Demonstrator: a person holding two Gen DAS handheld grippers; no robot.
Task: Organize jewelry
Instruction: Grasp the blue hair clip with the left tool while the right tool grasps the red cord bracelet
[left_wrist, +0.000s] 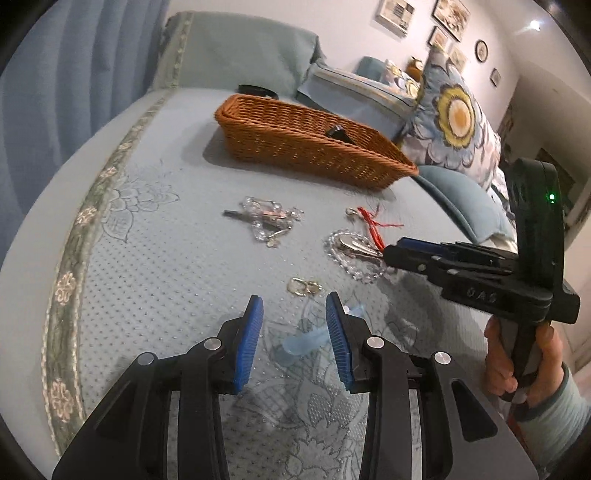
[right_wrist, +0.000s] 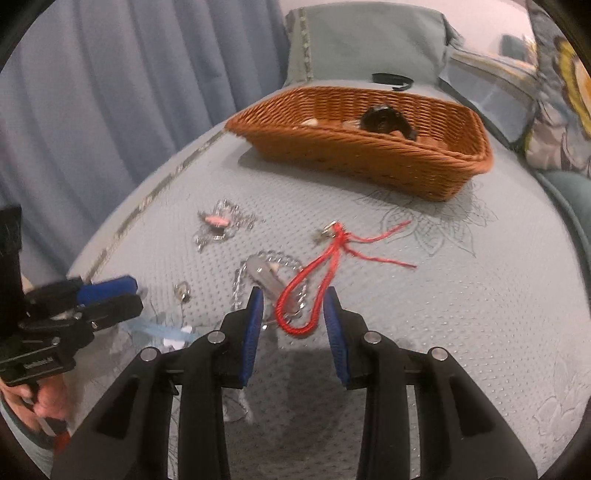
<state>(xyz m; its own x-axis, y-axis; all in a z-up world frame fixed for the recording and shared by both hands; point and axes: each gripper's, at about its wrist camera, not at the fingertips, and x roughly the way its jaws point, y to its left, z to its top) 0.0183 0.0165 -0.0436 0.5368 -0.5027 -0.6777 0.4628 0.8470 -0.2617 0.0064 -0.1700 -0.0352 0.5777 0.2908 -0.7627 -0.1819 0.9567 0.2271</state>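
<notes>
Jewelry lies scattered on a pale blue bedspread (left_wrist: 166, 280). My left gripper (left_wrist: 294, 299) is open, and a pale blue translucent piece (left_wrist: 306, 339) lies on the cloth between and below its fingers. Just ahead sit gold rings (left_wrist: 303, 287). My right gripper (right_wrist: 294, 321) is open too, its tips on either side of the loop of a red cord (right_wrist: 314, 291) that rests on a clear bead bracelet (right_wrist: 266, 273) with a silver clip. A tangle of crystal pieces (right_wrist: 221, 223) lies farther off. The brown wicker basket (right_wrist: 369, 162) holds a dark item (right_wrist: 384, 118).
A hand and sleeve (left_wrist: 524, 373) hold the right gripper (left_wrist: 388, 253), close to the left one. Flowered pillows (left_wrist: 454, 114) stand right of the basket (left_wrist: 314, 155), a blue curtain (right_wrist: 110, 92) hangs left. A black band (right_wrist: 391, 79) lies behind the basket.
</notes>
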